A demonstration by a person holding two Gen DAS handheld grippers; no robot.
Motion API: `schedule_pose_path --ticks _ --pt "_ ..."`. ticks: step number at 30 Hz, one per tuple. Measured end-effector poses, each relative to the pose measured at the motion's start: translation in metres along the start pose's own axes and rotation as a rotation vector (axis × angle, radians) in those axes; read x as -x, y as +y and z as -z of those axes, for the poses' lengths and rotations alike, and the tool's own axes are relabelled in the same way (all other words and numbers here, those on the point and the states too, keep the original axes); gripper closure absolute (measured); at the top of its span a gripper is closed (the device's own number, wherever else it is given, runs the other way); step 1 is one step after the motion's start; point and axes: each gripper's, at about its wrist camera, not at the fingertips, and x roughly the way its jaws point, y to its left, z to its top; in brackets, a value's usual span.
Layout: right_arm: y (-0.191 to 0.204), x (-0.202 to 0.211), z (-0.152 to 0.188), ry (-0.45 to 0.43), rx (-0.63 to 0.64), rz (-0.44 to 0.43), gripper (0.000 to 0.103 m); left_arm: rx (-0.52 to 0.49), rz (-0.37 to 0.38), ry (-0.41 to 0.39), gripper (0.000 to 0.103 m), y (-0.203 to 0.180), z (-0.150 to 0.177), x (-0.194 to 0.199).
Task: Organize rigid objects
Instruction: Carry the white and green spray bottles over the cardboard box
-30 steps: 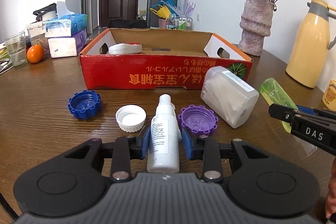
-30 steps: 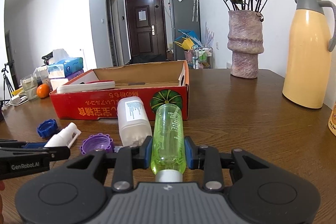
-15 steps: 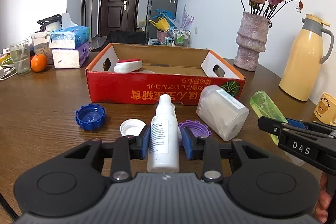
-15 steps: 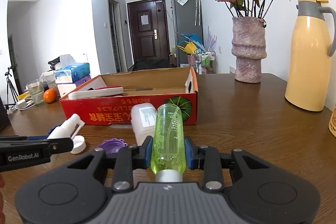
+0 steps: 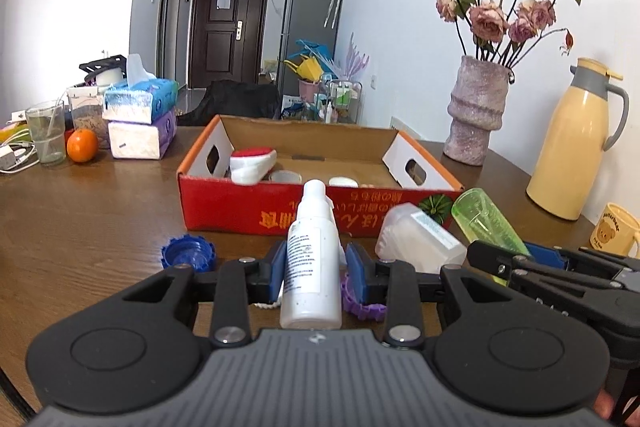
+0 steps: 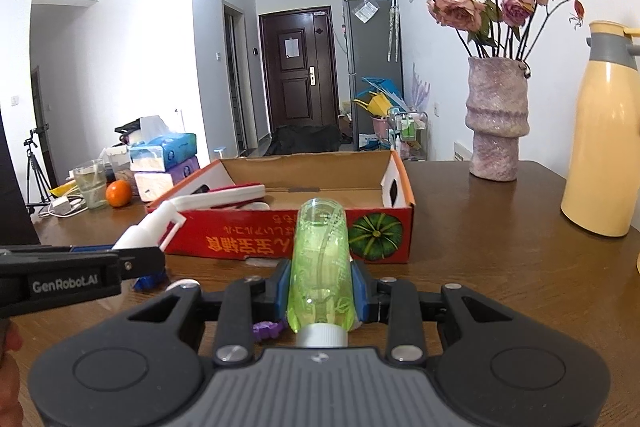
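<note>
A brown wooden counter [image 5: 100, 219] carried the red cardboard box [image 5: 248, 211] and, just short of it, the left gripper [image 5: 316, 273] clenched the white bottle [image 5: 312, 279] while the right gripper [image 6: 320, 289] clamped the green bottle [image 6: 320, 259].

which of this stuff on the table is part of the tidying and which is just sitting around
Part of the job:
white bottle in left claw
green bottle in right claw
red box
blue cap
purple cap
frosted jar

Just lying about:
vase
yellow jug
orange
tissue packs

Left gripper [image 5: 316, 269] clamps white bottle [image 5: 311, 275] before red box [image 5: 320, 211]
</note>
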Motion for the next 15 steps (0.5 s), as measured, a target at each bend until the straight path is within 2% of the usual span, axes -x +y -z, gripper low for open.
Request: schedule_pose_path --ticks 15 --pt "0.013 -0.018 -0.032 -0.021 -0.006 -0.012 0.073 -0.009 -0.004 -0.038 0.069 -0.002 -0.034 -0.012"
